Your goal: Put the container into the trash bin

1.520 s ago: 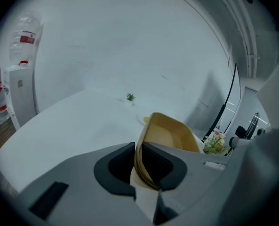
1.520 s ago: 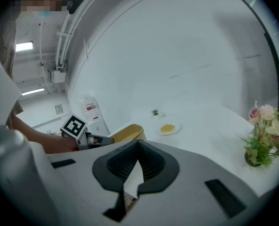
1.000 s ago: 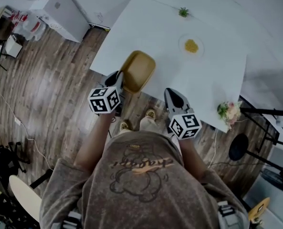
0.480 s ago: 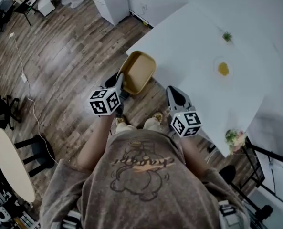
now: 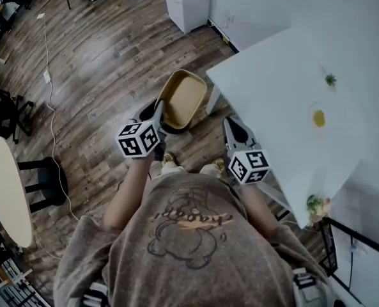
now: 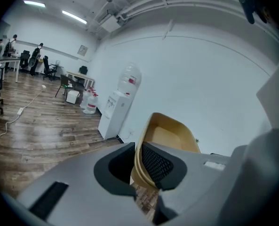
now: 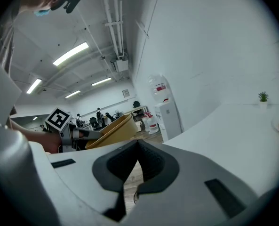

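Carry stage: left claw (image 6: 138,157) gripped the container (image 6: 170,133) rim, right claw (image 7: 138,149) closed empty; the next move required finding the unseen trash bin.

Your head camera looks steeply down; both gripper cameras sit close behind their jaws, facing outward. All three share the tan oval plastic container (image 5: 183,98).

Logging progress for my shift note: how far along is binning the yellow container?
Done: the yellow container is off the white table, gripped by its rim in the left claw. In hand: it hangs over the wood floor; the right claw is shut and empty. Left: no trash bin shows in any view, so reaching it and dropping the container in remain.
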A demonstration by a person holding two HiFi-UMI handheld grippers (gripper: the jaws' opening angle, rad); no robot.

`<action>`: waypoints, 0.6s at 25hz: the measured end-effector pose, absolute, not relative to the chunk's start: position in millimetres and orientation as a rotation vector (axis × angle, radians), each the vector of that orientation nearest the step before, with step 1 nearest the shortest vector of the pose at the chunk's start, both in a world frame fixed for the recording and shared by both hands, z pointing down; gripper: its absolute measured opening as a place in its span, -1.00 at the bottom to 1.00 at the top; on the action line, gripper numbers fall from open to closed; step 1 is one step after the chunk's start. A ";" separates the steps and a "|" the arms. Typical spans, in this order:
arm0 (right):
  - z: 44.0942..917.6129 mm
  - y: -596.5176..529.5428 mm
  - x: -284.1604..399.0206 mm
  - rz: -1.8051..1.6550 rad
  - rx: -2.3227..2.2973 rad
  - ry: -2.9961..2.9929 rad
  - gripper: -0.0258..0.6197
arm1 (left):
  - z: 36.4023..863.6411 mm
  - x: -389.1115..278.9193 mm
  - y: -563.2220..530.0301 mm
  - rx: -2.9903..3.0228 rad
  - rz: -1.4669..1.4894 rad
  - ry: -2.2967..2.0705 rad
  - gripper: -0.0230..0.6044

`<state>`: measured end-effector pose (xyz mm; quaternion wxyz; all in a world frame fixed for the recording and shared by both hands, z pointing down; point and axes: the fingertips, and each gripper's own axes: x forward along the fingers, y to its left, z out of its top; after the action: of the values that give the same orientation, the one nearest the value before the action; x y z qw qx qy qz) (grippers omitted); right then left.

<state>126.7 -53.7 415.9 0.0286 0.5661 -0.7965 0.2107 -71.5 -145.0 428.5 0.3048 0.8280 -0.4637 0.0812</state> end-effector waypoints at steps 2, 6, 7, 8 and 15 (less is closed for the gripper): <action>414.4 -57.8 108.9 0.640 1.724 -2.466 -0.92 | 429.5 -91.8 -146.5 2.170 0.191 -1.248 -0.78; 410.7 -72.4 84.4 0.637 1.692 -2.465 -0.92 | 427.3 -117.5 -159.2 2.143 0.167 -1.267 -0.78; 410.6 -76.3 79.7 0.641 1.687 -2.462 -0.92 | 426.1 -121.8 -163.0 2.141 0.165 -1.268 -0.78; 411.0 -79.4 75.2 0.644 1.682 -2.461 -0.92 | 425.2 -125.9 -165.9 2.141 0.164 -1.269 -0.78; 418.8 -94.6 39.3 0.652 1.620 -2.473 -0.92 | 419.8 -160.2 -177.8 2.144 0.152 -1.303 -0.78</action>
<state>39.3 -94.6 418.8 0.0568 0.5343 -0.8155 0.2151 -160.2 -177.8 419.8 0.3089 0.8113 -0.4930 0.0574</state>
